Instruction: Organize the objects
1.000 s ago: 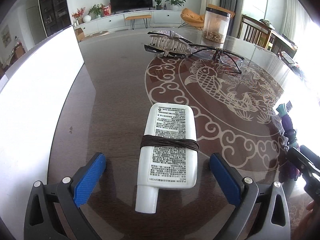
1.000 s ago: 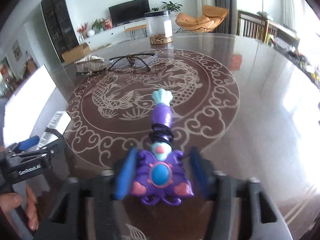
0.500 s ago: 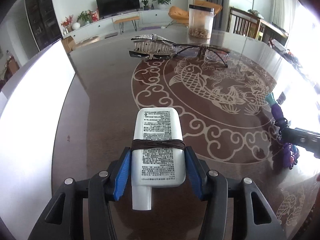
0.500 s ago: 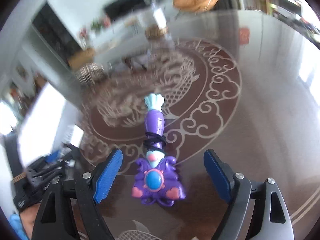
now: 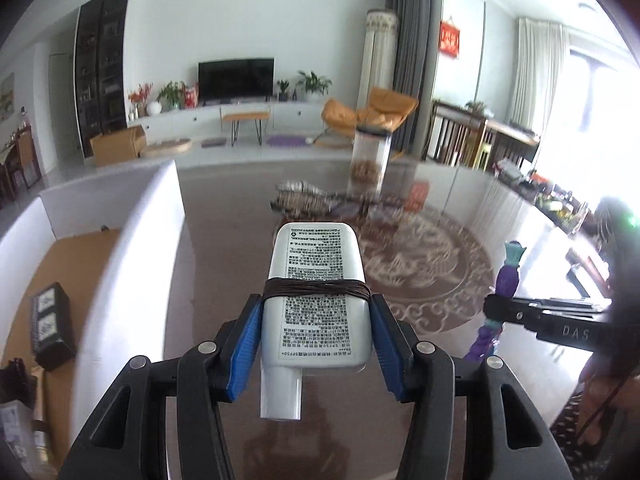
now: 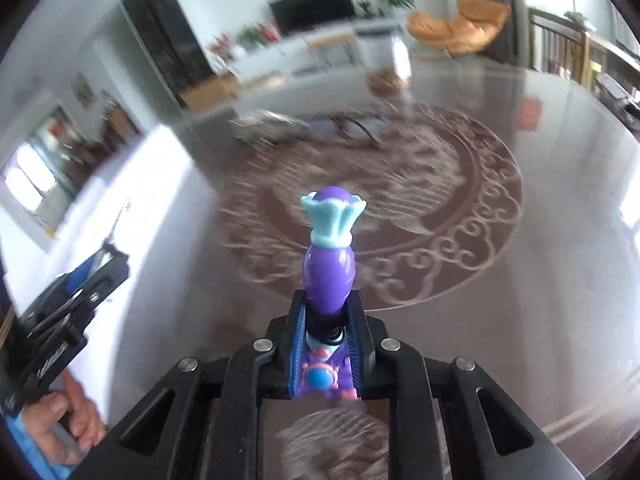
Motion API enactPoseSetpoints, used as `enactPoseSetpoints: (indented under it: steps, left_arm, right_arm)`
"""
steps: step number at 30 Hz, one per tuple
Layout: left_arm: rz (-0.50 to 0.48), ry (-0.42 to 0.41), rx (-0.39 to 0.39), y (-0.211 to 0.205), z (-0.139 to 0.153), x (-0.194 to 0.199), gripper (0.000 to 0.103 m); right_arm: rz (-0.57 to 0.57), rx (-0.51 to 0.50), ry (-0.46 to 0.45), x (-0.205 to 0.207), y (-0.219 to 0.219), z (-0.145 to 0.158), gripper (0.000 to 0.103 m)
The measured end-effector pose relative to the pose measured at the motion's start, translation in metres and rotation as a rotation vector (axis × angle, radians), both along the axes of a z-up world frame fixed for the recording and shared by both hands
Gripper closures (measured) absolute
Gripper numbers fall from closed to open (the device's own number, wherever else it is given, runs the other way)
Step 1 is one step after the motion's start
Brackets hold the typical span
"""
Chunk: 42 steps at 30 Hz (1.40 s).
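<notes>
My left gripper (image 5: 316, 320) is shut on a white sunscreen tube (image 5: 316, 292) with a dark hair tie around it, lifted off the dark patterned table (image 5: 420, 276). My right gripper (image 6: 326, 320) is shut on a purple and teal toy wand (image 6: 330, 260), also lifted, with its teal end pointing forward. The wand (image 5: 506, 276) and the right gripper show at the right of the left wrist view. The left gripper (image 6: 80, 284) shows at the left of the right wrist view.
A white-walled box (image 5: 136, 248) with a brown floor stands to the left and holds a small dark object (image 5: 50, 326). A hair claw (image 5: 298, 196), glasses (image 6: 360, 126) and a clear jar (image 5: 368, 160) lie at the far side of the table.
Both grippers closed on their objects and lifted them. The left one shut first on the tube. The right one opened, then shut on the wand. Both views tilted upward.
</notes>
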<state>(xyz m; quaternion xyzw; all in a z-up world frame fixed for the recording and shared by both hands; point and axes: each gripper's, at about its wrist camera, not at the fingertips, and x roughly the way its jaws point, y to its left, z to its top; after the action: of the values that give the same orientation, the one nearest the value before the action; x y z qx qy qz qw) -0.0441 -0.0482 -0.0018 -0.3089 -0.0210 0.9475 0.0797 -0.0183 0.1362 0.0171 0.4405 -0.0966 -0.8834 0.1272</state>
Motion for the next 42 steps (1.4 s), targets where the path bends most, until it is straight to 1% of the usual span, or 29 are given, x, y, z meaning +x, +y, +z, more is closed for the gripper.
enactPoseSetpoints:
  steps: [2, 5, 8, 10, 12, 14, 16, 17, 19, 21, 22, 23, 24, 25, 26, 27, 28, 29, 30, 31, 33, 36, 39, 42]
  left_arm:
    - [0.003, 0.033, 0.023, -0.011, 0.018, 0.014, 0.051]
    - [0.024, 0.074, 0.051, -0.037, 0.046, 0.035, 0.051]
    - [0.082, 0.100, 0.055, -0.076, 0.069, 0.053, 0.051]
    - [0.155, 0.104, 0.038, -0.110, 0.078, 0.063, 0.051]
    - [0.240, 0.090, 0.017, -0.143, 0.082, 0.070, 0.051]
    - [0.330, 0.060, -0.005, -0.180, 0.077, 0.074, 0.051]
    - [0.410, -0.008, -0.026, -0.213, 0.064, 0.074, 0.050]
    - [0.437, -0.061, -0.037, -0.226, 0.054, 0.070, 0.050]
    - [0.497, -0.232, -0.100, -0.247, 0.025, 0.055, 0.049]
    - [0.559, -0.344, -0.131, -0.262, -0.001, 0.047, 0.049]
    - [0.584, -0.373, -0.129, -0.269, -0.008, 0.047, 0.049]
    - [0.599, -0.387, -0.118, -0.273, -0.010, 0.048, 0.049]
    - [0.606, -0.374, -0.099, -0.275, -0.009, 0.049, 0.045]
    - [0.611, -0.352, -0.089, -0.273, -0.006, 0.050, 0.038]
    - [0.617, -0.331, -0.093, -0.273, -0.002, 0.049, 0.023]
    - [0.621, -0.300, -0.108, -0.269, 0.003, 0.047, 0.014]
    - [0.619, -0.271, -0.127, -0.264, 0.007, 0.046, 0.013]
    - [0.609, -0.253, -0.141, -0.258, 0.011, 0.042, 0.012]
    - [0.585, -0.238, -0.149, -0.247, 0.015, 0.036, 0.012]
    - [0.566, -0.230, -0.149, -0.239, 0.012, 0.023, 0.012]
    - [0.509, -0.204, -0.128, -0.217, 0.019, 0.014, 0.012]
    - [0.402, -0.163, -0.090, -0.172, 0.028, 0.009, 0.012]
    - [0.281, -0.154, -0.062, -0.122, 0.029, -0.001, 0.012]
    - [0.165, -0.155, -0.072, -0.069, 0.033, -0.010, 0.012]
  right_arm:
    - [0.024, -0.059, 0.037, 0.011, -0.010, 0.018, 0.084]
    - [0.075, -0.112, 0.090, 0.018, -0.034, 0.051, 0.084]
    - [0.160, -0.157, 0.148, 0.020, -0.070, 0.088, 0.084]
    - [0.242, -0.210, 0.170, 0.024, -0.103, 0.112, 0.084]
    - [0.327, -0.253, 0.165, 0.023, -0.136, 0.125, 0.084]
    - [0.429, -0.291, 0.139, 0.021, -0.178, 0.132, 0.084]
    - [0.510, -0.310, 0.090, 0.015, -0.219, 0.129, 0.084]
    - [0.544, -0.312, 0.059, 0.010, -0.241, 0.122, 0.084]
    - [0.610, -0.303, -0.040, -0.003, -0.286, 0.098, 0.082]
    - [0.632, -0.275, -0.129, -0.012, -0.317, 0.071, 0.071]
    - [0.633, -0.256, -0.158, -0.014, -0.327, 0.061, 0.055]
    - [0.621, -0.241, -0.171, -0.016, -0.330, 0.052, 0.046]
    - [0.603, -0.242, -0.164, -0.015, -0.326, 0.049, 0.045]
    - [0.591, -0.255, -0.143, -0.012, -0.317, 0.049, 0.041]
    - [0.580, -0.261, -0.112, -0.009, -0.304, 0.051, 0.032]
    - [0.551, -0.246, -0.072, -0.008, -0.289, 0.054, 0.026]
    - [0.514, -0.227, -0.032, -0.006, -0.272, 0.057, 0.016]
    - [0.456, -0.206, 0.023, -0.006, -0.245, 0.060, 0.009]
    - [0.417, -0.195, 0.055, -0.007, -0.227, 0.060, 0.007]
    - [0.366, -0.172, 0.091, -0.006, -0.205, 0.059, 0.005]
    - [0.232, -0.069, 0.146, -0.007, -0.157, 0.049, 0.005]
    - [0.039, 0.135, 0.142, -0.016, -0.093, 0.017, 0.005]
    - [-0.107, 0.310, 0.120, -0.020, -0.038, -0.008, 0.005]
    - [-0.193, 0.382, 0.091, -0.022, -0.003, -0.023, 0.005]
